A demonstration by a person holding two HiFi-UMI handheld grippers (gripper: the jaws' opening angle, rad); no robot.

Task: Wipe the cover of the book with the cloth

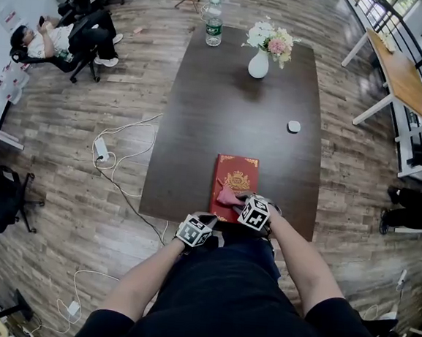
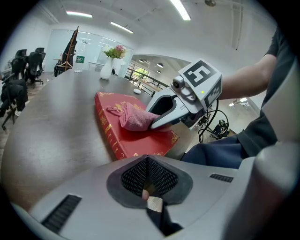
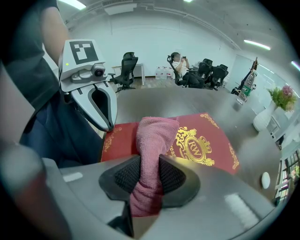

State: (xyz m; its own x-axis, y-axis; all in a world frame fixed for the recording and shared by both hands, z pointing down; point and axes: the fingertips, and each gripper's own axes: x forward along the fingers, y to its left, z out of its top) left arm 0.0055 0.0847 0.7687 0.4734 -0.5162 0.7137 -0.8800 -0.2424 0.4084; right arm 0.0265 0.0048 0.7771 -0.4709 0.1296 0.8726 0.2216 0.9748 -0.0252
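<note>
Pink cloth (image 3: 152, 136) in right tongs (image 3: 150, 176), red book (image 1: 237, 166), vase (image 1: 258, 64), bottle (image 1: 214, 23) beyond

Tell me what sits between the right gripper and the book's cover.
The pink cloth: the right gripper is shut on it and it drapes onto the red book, shown in the right gripper view.

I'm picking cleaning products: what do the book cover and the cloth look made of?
The book looks like coated board or leatherette: smooth red, slight sheen, gold-stamped crest. The cloth looks like soft pink terry or microfibre, given its nubbly surface and limp folds.
</note>
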